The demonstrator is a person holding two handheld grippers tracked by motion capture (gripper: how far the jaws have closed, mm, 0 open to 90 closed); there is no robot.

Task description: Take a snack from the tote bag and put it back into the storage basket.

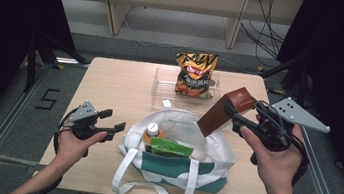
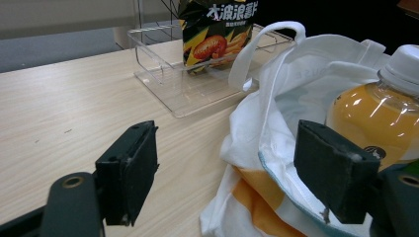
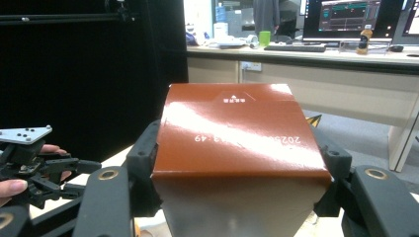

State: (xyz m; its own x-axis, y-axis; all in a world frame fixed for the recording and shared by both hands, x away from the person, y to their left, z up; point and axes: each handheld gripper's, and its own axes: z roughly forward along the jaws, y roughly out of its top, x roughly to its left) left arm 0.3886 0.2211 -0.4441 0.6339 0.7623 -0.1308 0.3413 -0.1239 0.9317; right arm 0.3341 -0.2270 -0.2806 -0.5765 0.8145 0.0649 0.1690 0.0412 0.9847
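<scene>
A: Now the right gripper (image 1: 231, 114) has its jaws clamped on the sides of a brown carton (image 1: 222, 111), tilted above the far right rim of the tote bag (image 1: 178, 148) at the table's near edge.

B: Packing step, I'd say: carton either going in or coming out. Going in, it needs lowering past the orange juice bottle (image 1: 151, 133) and the green packet (image 1: 170, 148), then letting go.

A: Left gripper (image 1: 114, 122) waits beside the bag's left side, jaws wide, nothing between them.

B: It could steady that rim. Surface?

A: Pale wood table (image 1: 110, 89); a chip bag (image 1: 195, 74) stands in a clear tray (image 1: 160, 83) at the far edge.

B: Beyond, black curtains, a grey floor, and desks with monitors (image 3: 346, 17).
</scene>
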